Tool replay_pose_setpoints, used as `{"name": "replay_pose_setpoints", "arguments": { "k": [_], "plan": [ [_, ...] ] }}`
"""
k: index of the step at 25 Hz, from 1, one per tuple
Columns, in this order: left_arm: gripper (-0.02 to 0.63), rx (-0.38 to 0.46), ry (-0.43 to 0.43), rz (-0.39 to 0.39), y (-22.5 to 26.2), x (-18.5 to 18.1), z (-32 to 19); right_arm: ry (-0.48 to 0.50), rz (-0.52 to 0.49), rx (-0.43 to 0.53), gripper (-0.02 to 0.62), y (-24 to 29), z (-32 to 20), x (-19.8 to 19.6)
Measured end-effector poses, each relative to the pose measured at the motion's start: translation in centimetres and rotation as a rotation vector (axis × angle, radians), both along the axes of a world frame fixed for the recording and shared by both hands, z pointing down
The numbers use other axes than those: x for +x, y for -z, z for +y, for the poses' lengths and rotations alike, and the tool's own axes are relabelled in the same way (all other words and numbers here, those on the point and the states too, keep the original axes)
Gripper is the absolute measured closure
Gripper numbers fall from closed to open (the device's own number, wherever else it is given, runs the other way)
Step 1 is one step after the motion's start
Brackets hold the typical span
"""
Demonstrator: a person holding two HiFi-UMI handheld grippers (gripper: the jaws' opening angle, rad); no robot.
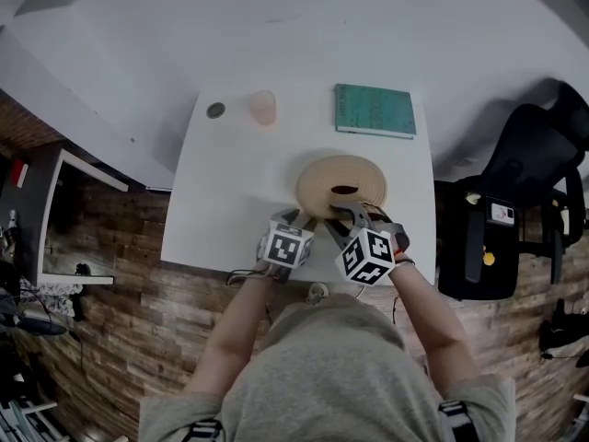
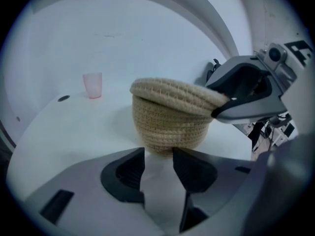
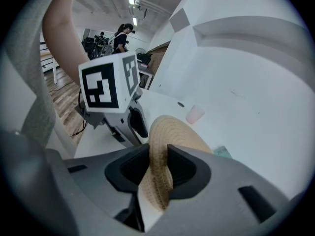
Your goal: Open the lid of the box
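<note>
A round woven box (image 2: 167,124) stands near the front edge of the white table (image 1: 230,191). Its woven lid (image 1: 340,182) is tilted, lifted on the right side above the box's rim. My right gripper (image 3: 158,151) is shut on the lid's edge (image 3: 170,132), which runs between its two pads. In the left gripper view that right gripper (image 2: 241,100) shows at the lid's raised side. My left gripper (image 2: 158,154) is low on the table with its tips right at the foot of the box. Its jaws stand open, with only bare table between them.
A pink cup (image 1: 263,107) and a small dark disc (image 1: 215,110) sit at the table's far left. A green book (image 1: 375,110) lies at the far right. A black chair (image 1: 525,201) stands right of the table. A white wall runs behind it.
</note>
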State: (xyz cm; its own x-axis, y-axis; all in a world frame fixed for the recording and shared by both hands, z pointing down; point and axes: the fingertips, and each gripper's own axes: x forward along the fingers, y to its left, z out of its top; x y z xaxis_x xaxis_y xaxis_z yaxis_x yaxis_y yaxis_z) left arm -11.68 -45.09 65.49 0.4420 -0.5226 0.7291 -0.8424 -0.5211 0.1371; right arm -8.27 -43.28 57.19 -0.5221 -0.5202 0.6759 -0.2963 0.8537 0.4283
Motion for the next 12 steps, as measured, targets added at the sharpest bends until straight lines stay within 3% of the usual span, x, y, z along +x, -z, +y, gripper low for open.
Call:
{"name": "replay_pose_setpoints", "arguments": {
  "k": [3, 12],
  "plan": [
    [0.442, 0.003, 0.019, -0.035, -0.5, -0.6, -0.3, -0.009, -0.046, 0.023, 0.489, 1.6, -0.4, -0.4],
    [0.446, -0.022, 0.013, -0.015, -0.6, 0.1, 0.3, -0.048, -0.125, 0.061, 0.505, 4.8, -1.6, 0.5]
  ]
}}
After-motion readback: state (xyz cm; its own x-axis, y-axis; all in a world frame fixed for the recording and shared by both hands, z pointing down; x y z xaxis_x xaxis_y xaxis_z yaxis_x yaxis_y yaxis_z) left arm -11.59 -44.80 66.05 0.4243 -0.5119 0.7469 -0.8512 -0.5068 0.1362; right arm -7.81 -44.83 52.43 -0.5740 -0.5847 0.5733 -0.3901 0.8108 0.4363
